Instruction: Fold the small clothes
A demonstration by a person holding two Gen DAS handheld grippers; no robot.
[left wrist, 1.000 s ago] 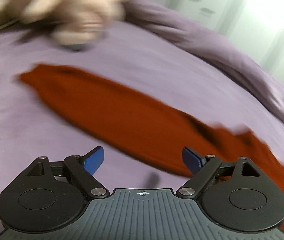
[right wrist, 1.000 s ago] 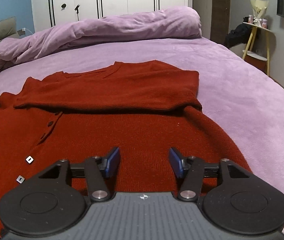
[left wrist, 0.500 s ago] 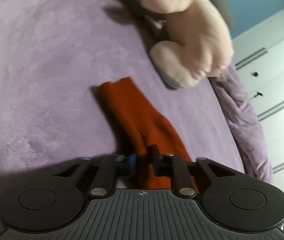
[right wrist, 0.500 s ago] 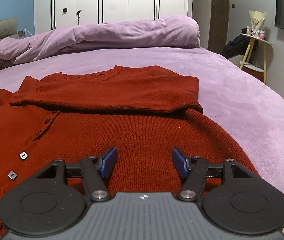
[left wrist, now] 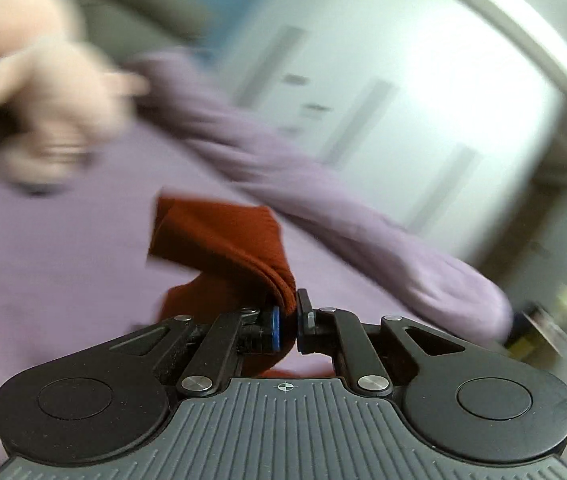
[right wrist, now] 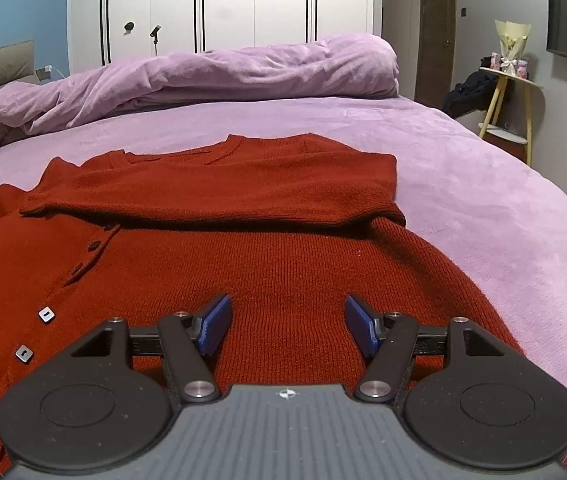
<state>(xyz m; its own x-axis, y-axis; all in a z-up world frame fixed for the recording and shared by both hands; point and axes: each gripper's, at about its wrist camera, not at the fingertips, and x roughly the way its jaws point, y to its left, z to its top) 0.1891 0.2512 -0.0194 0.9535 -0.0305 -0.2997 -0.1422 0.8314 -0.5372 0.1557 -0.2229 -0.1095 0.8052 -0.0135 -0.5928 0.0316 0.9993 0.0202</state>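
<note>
A rust-red knit cardigan lies spread on the purple bed, with one sleeve folded across its chest and small square buttons down the left. My right gripper hovers open just above the cardigan's lower body, nothing between its blue pads. In the blurred left wrist view, my left gripper is shut on the cardigan's other sleeve, whose cuff end stands lifted off the bed.
A rolled purple duvet lies along the far side of the bed. A pale plush toy sits at the upper left of the left view. A white wardrobe and a yellow-legged side table stand beyond the bed.
My left gripper went from open over the flat sleeve to shut on its cuff end, then lifted and swung with it. The right gripper stayed over the cardigan body.
</note>
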